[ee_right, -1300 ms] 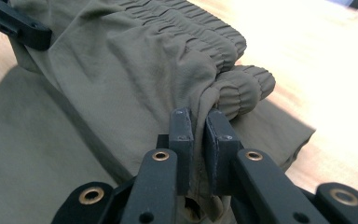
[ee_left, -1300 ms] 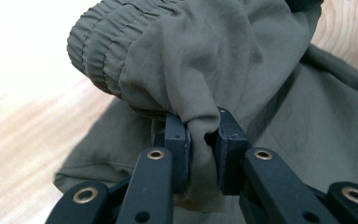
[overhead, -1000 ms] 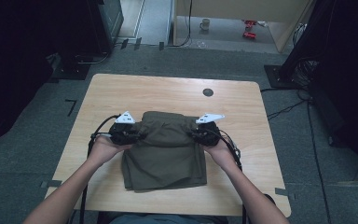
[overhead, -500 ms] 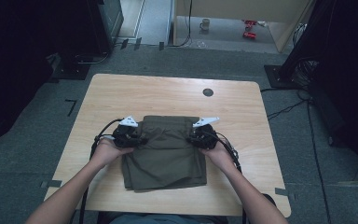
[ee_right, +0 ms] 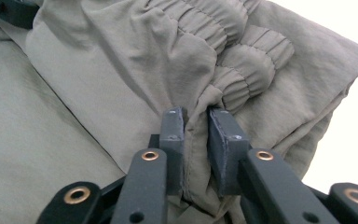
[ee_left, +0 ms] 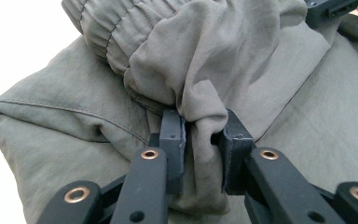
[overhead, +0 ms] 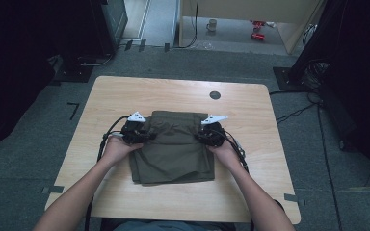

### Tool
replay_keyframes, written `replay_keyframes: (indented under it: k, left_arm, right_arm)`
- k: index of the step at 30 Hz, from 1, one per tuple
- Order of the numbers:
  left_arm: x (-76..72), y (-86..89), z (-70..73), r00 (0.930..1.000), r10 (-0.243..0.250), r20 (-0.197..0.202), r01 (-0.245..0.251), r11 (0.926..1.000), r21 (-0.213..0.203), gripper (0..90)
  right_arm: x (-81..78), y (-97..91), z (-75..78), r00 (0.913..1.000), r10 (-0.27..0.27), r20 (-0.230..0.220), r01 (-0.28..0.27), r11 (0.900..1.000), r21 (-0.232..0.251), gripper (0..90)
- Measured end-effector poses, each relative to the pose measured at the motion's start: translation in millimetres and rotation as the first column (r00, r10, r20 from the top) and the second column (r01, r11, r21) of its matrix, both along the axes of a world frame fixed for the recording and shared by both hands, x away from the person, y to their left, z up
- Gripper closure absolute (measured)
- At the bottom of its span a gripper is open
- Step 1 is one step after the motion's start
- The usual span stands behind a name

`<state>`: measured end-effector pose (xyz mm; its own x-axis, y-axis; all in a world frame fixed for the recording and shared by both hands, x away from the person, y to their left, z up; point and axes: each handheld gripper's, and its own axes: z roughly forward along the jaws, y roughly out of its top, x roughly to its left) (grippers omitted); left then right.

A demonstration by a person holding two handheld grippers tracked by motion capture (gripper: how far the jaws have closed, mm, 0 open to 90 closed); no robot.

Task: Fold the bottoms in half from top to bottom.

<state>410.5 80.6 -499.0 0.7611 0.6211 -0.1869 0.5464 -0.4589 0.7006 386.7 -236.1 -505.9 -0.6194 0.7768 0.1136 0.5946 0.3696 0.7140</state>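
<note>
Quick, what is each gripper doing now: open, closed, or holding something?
Left gripper: closed on a bunched fold of the olive garment.
Right gripper: closed on a fold of the same garment, near its elastic band.

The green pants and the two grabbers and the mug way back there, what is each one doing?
Pants: folded, flat on the table, elastic end bunched up.
Left gripper: shut on a pinch of the pants.
Right gripper: shut on a pinch of the pants.
Mug: upright on the floor.
</note>
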Motion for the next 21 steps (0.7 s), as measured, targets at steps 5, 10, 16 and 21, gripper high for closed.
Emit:
replay_keyframes:
  k: [5,10,16,21]
  left_arm:
    - [1.5,6.6,12.3,0.9991,0.0,-0.043,-0.001,0.9995,-0.032,60.3]
    - [-2.1,18.4,33.1,0.9999,0.001,-0.012,-0.001,0.9982,-0.06,57.2]
    - [11.2,31.6,38.7,0.9986,0.051,-0.009,-0.052,0.9957,-0.076,67.7]
    - [31.6,31.4,29.0,0.995,0.093,-0.037,-0.095,0.9945,-0.044,80.0]
  right_arm:
    - [3.6,-5.4,6.6,0.9983,0.022,-0.053,-0.018,0.9972,0.073,54.1]
    - [0.9,-10.6,22.7,0.9986,0.018,-0.051,-0.013,0.9952,0.097,47.8]
    - [2.2,-16.8,36.4,0.9993,-0.035,0.01,0.034,0.9956,0.087,66.2]
    - [20.5,-21.3,30.5,0.9957,-0.089,0.023,0.088,0.9945,0.056,81.3]
